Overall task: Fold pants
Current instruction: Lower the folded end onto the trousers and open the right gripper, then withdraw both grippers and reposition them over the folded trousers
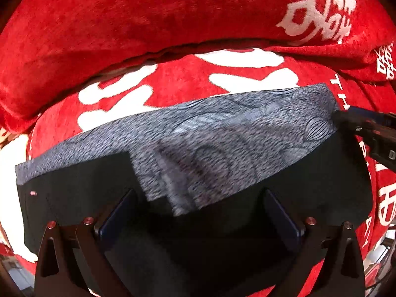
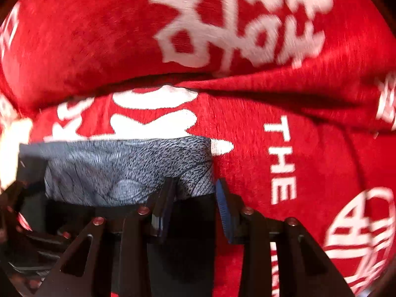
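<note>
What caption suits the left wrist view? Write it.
Open left tongs over black pants with grey waistband on red blanket.

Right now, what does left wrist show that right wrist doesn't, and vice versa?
Left wrist only: the pants' full width with their left edge, and the right hand-held gripper at their right edge. Right wrist only: the white "THE" lettering whole, and round emblem. Both: grey patterned waistband over black fabric on the red blanket, both hand-held grippers open.

surface: red plush blanket with white lettering [image 1: 188,84] | on it: folded black pants with grey patterned waistband [image 1: 222,133] | behind: red cushion [image 1: 123,19]
</note>
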Demonstrator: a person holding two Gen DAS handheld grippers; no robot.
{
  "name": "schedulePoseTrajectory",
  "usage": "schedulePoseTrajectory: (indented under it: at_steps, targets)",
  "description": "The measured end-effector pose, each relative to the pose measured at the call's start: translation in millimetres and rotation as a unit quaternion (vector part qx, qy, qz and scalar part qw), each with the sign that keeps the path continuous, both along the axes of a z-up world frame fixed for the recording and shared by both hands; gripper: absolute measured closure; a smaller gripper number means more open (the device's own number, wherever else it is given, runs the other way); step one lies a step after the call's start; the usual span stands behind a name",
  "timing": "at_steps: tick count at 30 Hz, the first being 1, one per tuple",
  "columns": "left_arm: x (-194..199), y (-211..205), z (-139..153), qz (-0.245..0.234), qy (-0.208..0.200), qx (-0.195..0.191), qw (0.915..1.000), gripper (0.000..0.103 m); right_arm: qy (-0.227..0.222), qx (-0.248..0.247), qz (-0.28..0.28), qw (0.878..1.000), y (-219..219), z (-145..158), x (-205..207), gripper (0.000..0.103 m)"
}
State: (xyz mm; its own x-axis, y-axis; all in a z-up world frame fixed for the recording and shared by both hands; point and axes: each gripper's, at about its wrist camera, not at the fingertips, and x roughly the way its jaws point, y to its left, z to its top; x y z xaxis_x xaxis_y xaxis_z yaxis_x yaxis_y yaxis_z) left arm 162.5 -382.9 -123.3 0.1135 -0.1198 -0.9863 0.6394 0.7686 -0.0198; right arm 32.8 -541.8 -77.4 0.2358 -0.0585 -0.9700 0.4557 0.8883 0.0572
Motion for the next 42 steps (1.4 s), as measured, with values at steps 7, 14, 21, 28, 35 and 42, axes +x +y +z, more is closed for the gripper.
schedulePoseTrajectory:
  at_steps: [7, 14, 21, 28, 35, 42]
  targets:
    - [13, 36, 13, 0.020, -0.006, -0.002, 0.9998, 0.000, -0.050, 0.019, -0.013, 0.998, 16, 38, -20, 0.065]
    - [15, 68, 24, 0.040, -0.011, -0.007, 0.9991, 0.000, -0.050, 0.111, -0.038, 0.992, 33, 7, 10, 0.080]
    - [19, 96, 22, 0.067, 0.000, -0.003, 0.9978, 0.000, -0.037, 0.130, 0.008, 0.991, 90, -12, 48, 0.080]
    - [22, 120, 24, 0.086, 0.005, -0.003, 0.9963, 0.000, -0.017, 0.170, 0.038, 0.985, 132, -9, 33, 0.080]
    - [14, 143, 30, 0.091, 0.013, 0.002, 0.9957, 0.000, -0.005, 0.173, 0.016, 0.985, 139, 10, 8, 0.079]
    - [2, 165, 42, 0.093, 0.021, 0.000, 0.9954, 0.000, 0.019, 0.176, -0.003, 0.984, 155, 23, -11, 0.063]
